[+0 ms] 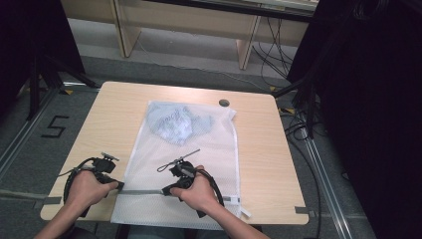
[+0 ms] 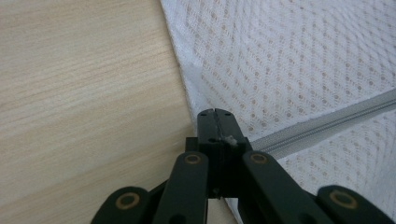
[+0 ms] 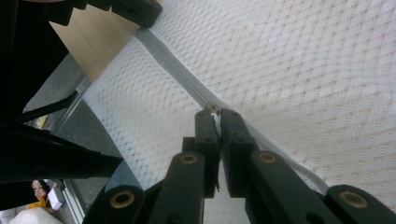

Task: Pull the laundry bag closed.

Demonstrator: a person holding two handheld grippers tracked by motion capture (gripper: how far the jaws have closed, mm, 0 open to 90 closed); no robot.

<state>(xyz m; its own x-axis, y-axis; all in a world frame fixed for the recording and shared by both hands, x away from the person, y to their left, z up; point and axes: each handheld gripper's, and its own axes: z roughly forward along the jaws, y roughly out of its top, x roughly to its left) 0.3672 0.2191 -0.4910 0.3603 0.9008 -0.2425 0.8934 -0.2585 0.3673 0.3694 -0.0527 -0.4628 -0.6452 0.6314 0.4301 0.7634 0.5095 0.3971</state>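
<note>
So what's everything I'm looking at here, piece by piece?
Table: one, light wood, centre.
Mesh laundry bag: one, white, flat on the table, near end over the front edge.
Garment: one, pale blue, inside the bag's far end.
Zipper: one, grey, across the bag's near end.
Cable port: one, dark, table's far edge.
Floor marking "5": black, left of the table.
Left gripper: black, shut on the bag's edge at the zipper's end.
Right gripper: black, shut at the zipper pull.

A white mesh laundry bag (image 1: 199, 159) is laid on the middle of a light wooden table (image 1: 109, 119). A crumpled pale-blue garment (image 1: 171, 122) is held in its far half; a grey zipper (image 1: 144, 191) is run across its near end.
</note>
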